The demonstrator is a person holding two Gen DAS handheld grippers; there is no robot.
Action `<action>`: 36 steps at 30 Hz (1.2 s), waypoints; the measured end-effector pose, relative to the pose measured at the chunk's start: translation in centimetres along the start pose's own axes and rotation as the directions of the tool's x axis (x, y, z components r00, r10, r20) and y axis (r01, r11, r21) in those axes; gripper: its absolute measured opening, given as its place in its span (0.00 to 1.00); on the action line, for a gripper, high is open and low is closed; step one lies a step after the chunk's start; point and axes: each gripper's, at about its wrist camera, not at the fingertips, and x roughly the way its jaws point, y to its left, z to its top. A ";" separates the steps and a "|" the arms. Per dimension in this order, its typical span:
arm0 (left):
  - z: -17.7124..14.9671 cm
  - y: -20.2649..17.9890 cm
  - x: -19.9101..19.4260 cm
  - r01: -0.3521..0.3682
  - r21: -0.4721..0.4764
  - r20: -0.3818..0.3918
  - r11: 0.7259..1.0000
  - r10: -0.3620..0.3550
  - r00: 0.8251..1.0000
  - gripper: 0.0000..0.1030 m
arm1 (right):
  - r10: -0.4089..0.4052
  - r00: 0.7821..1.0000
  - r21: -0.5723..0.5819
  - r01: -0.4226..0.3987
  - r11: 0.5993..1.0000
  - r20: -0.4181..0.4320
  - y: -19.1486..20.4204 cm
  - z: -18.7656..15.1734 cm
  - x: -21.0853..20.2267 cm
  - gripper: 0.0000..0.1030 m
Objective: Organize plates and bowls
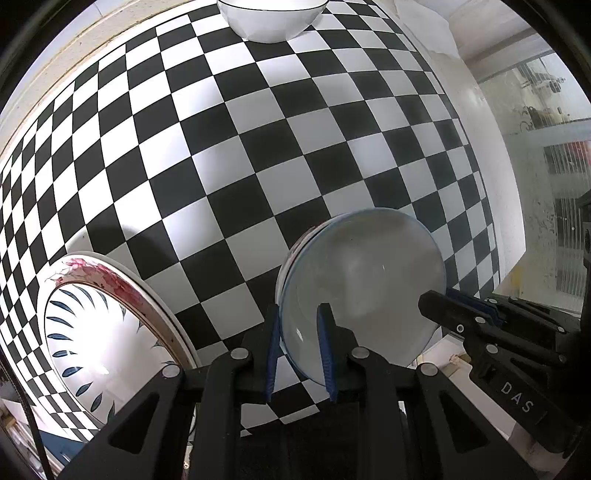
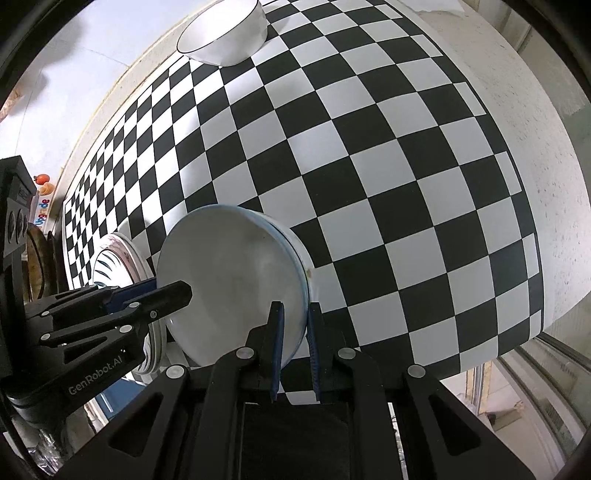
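A white plate with a blue rim [image 1: 362, 280] [image 2: 232, 284] is held above the checkered table by both grippers. My left gripper [image 1: 299, 317] is shut on its near left rim. My right gripper [image 2: 295, 314] is shut on its opposite rim and shows in the left wrist view [image 1: 436, 306]. The left gripper shows in the right wrist view [image 2: 173, 295]. A blue-leaf patterned bowl [image 1: 99, 343] [image 2: 118, 266] sits on a pink-flowered plate [image 1: 110, 273] at the left. A white bowl with a dark rim [image 1: 271, 16] [image 2: 225, 33] stands at the far side.
The black-and-white checkered table [image 1: 258, 155] [image 2: 369, 166] spreads under everything. Its right edge [image 1: 498, 221] drops to a glass wall. A shelf with small colourful items [image 2: 40, 192] is at the far left of the right wrist view.
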 end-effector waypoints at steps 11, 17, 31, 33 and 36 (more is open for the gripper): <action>-0.1 0.2 -3.4 0.043 -0.001 0.039 0.999 -0.043 0.998 0.17 | 0.027 0.999 0.004 -0.026 1.000 -0.043 -0.2 0.2 -0.6 0.15; 4.0 2.1 -7.9 0.145 -0.076 0.134 0.986 -0.135 0.982 0.23 | 0.094 0.995 0.023 -0.094 0.995 -0.022 -0.6 2.5 -3.5 0.31; 21.9 9.8 -4.5 0.185 -0.288 0.122 0.940 -0.156 0.980 0.28 | 0.095 0.992 -0.016 -0.094 0.995 0.084 1.8 22.6 -4.6 0.42; 23.1 10.4 -3.6 0.182 -0.302 0.108 0.936 -0.156 0.982 0.28 | 0.084 0.994 -0.021 -0.083 0.996 0.075 2.0 24.8 -3.8 0.42; 24.7 10.8 -1.9 0.172 -0.313 0.079 0.934 -0.155 0.985 0.28 | 0.070 0.996 -0.026 -0.068 0.997 0.056 2.5 27.9 -2.2 0.42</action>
